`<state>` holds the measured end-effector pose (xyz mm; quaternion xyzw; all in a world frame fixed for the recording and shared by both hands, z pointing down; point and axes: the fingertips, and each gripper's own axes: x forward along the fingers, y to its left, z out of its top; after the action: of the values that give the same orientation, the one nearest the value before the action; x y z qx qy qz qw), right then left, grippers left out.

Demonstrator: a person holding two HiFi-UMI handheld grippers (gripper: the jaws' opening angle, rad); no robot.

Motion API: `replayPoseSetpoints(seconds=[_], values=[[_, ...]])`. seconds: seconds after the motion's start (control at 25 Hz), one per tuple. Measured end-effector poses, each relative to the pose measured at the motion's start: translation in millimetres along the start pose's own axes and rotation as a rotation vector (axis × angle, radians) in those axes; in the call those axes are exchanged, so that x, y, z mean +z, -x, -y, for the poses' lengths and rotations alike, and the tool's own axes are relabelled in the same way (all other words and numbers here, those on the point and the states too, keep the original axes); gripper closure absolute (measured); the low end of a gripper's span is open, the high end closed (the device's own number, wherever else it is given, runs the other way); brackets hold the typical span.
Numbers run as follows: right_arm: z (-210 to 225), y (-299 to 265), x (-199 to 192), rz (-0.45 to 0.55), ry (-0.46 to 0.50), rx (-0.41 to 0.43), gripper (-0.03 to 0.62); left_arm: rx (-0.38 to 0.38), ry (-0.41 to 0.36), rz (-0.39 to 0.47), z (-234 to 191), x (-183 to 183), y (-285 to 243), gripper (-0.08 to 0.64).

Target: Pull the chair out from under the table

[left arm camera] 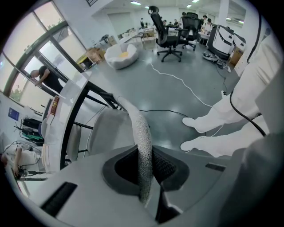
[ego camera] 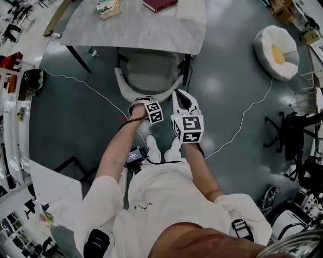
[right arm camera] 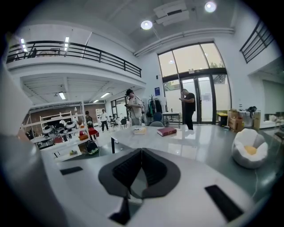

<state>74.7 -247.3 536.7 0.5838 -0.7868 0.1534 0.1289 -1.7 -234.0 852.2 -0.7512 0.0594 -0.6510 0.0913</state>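
Observation:
The chair [ego camera: 149, 73] has a grey seat and a pale curved backrest; its front is tucked under the grey table [ego camera: 136, 27]. My left gripper [ego camera: 141, 101] points steeply down and is shut on the top rim of the backrest. In the left gripper view the mesh rim [left arm camera: 141, 133] runs up between the pads, with the gripper [left arm camera: 144, 166] clamped on it and the seat [left arm camera: 106, 128] beyond. My right gripper [ego camera: 181, 95] hovers just right of the backrest, shut and empty. Seen from the right gripper view, that gripper [right arm camera: 141, 154] faces the tabletop [right arm camera: 186, 142].
A red book [ego camera: 159, 4] and a small stack of books [ego camera: 108, 7] lie on the table. A white beanbag [ego camera: 276, 53] sits far right, a black office chair [ego camera: 292, 133] at right. A white cable [ego camera: 242, 121] crosses the floor. The person's white shoes [ego camera: 151, 146] stand behind the chair.

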Motion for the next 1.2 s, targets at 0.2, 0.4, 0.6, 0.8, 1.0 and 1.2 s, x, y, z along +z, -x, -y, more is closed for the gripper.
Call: replayPoseSetpoints(seconds=[0.2,0.4,0.6,0.8,1.0,1.2], values=[[-7,6,-3,0.002,-0.002,0.004,0.58,-0.003,0.002,0.005,20,2,4,0.506],[-11,17,-7,-0.001,0.006,0.011,0.58,-0.014,0.014,-0.002,44,6,9,0.506],[-18,32,-13,-0.005,0.009,0.015,0.58,-0.023,0.014,-0.001,64,6,14,0.506],[-17,49,-10,0.013,0.016,0.014,0.58,-0.028,0.026,-0.009,84,10,17,0.506],[-21,67,-8,0.022,0.021,0.024,0.58,-0.031,0.027,-0.015,104,11,21,0.506],[-31,82,-11,0.027,0.038,0.04,0.579,-0.042,0.039,-0.017,123,11,25,0.506]])
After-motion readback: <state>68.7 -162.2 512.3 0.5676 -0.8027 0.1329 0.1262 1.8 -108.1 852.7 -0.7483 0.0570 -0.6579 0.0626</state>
